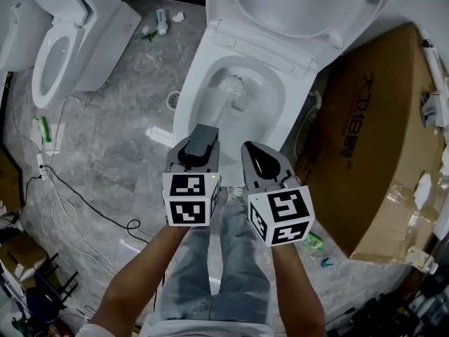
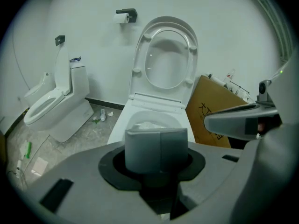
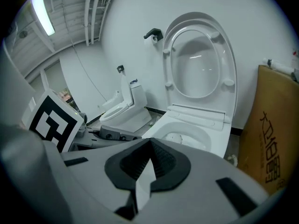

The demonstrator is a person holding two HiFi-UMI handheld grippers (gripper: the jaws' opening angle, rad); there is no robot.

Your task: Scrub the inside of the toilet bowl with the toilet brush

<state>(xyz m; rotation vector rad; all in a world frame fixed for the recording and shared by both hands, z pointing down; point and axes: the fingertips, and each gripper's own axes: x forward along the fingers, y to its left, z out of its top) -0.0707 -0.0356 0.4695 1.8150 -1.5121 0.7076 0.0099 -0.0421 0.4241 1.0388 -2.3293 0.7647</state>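
Over the toilet bowl's [image 1: 198, 76] front rim, the left gripper [image 1: 201, 137] and right gripper [image 1: 261, 159] are held side by side, forearms [image 1: 140, 276] extended, jaws closed and empty; the toilet brush [image 1: 236, 91] is seen lying inside the bowl.

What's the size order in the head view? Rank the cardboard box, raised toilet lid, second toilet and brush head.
1. cardboard box
2-3. raised toilet lid and second toilet: look alike, both cropped by the frame edge
4. brush head

cardboard box [image 1: 382, 188], just right of the toilet [image 1: 198, 90]: one line of large dark printed chinese characters along its broad face, opening with "大卫"; the remaining characters cannot be read surely.
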